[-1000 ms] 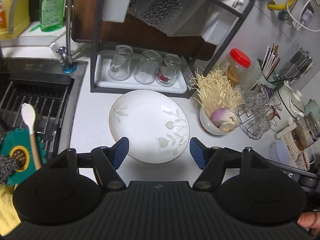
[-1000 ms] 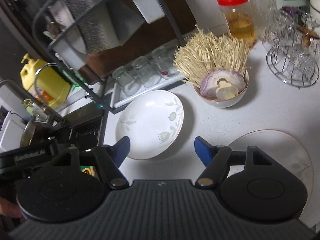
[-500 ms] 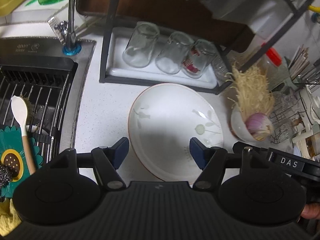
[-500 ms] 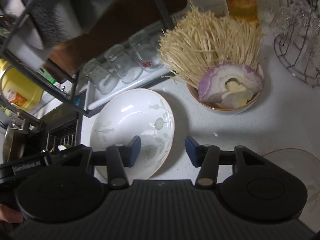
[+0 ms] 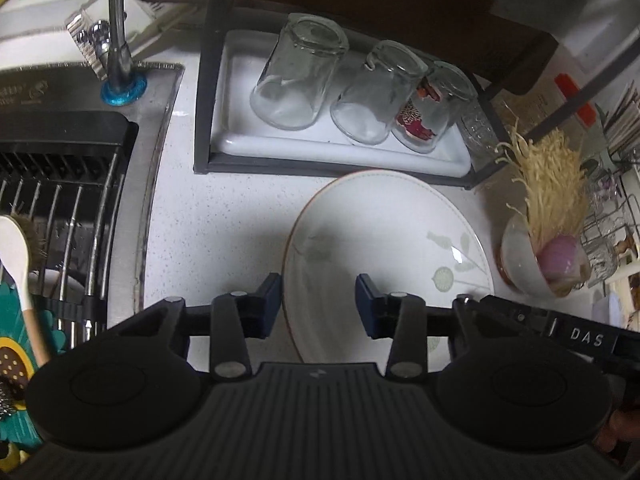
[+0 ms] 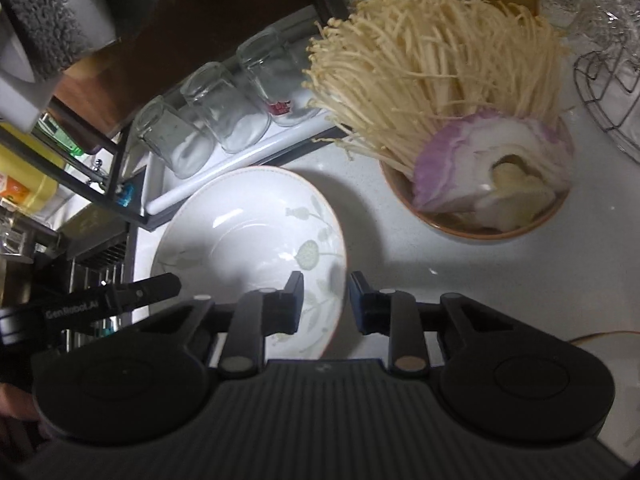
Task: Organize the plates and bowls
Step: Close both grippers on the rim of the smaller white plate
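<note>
A white deep plate with a leaf print and brown rim [image 5: 384, 240] lies on the white counter in front of the glass rack; it also shows in the right wrist view [image 6: 248, 236]. My left gripper [image 5: 318, 304] is open, its jaws astride the plate's left rim. My right gripper [image 6: 325, 304] is partly closed, its jaws astride the plate's right rim with a gap still showing. A brown-rimmed bowl [image 6: 480, 232] holding enoki mushrooms and a cut onion stands to the right. A second plate's rim [image 6: 600, 336] peeks in at far right.
A black rack with a white tray [image 5: 340, 148] of upturned glasses stands just behind the plate. The sink with a black drain rack [image 5: 60, 208], a spoon and the tap [image 5: 116, 40] lie left. Wire holders with glassware [image 6: 608, 92] stand at right.
Both grippers have moved forward and down onto the leaf-print plate from opposite sides. Both have narrowed their jaws, the right one more.
</note>
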